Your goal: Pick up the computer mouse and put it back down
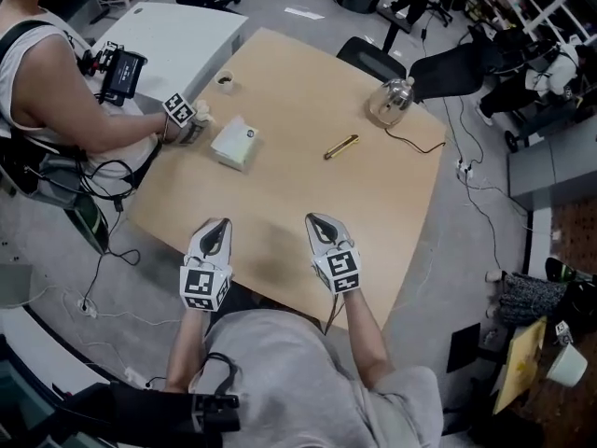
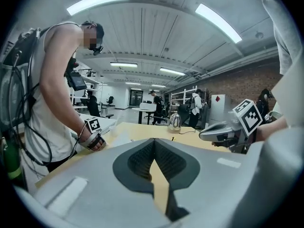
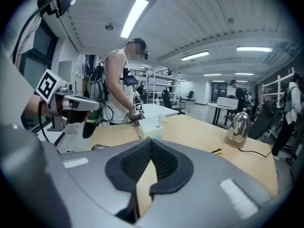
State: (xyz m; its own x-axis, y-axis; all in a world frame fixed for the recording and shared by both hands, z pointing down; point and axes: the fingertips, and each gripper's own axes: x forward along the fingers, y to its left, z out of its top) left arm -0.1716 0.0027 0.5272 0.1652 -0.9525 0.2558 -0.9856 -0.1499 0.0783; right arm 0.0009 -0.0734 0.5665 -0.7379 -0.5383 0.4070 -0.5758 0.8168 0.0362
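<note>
Both of my grippers hover over the near edge of the wooden table [image 1: 308, 185]. The left gripper [image 1: 216, 227] is shut with nothing between its jaws, and its pads meet at the tips in the left gripper view [image 2: 154, 141]. About a hand's width to its right, the right gripper [image 1: 317, 222] is also shut and empty [image 3: 150, 140]. A small dark rounded thing [image 3: 97, 147], possibly the computer mouse, lies on the table just past the right gripper's body. I cannot make out the mouse in the head view.
A white box [image 1: 233, 145] sits at the left of the table, beside another person's hand [image 1: 182, 115] bearing a marker cube. A yellow pen-like object [image 1: 340, 147] lies mid-table. A metal kettle [image 1: 392, 101] with its cord stands far right, a small cup [image 1: 225, 82] far left.
</note>
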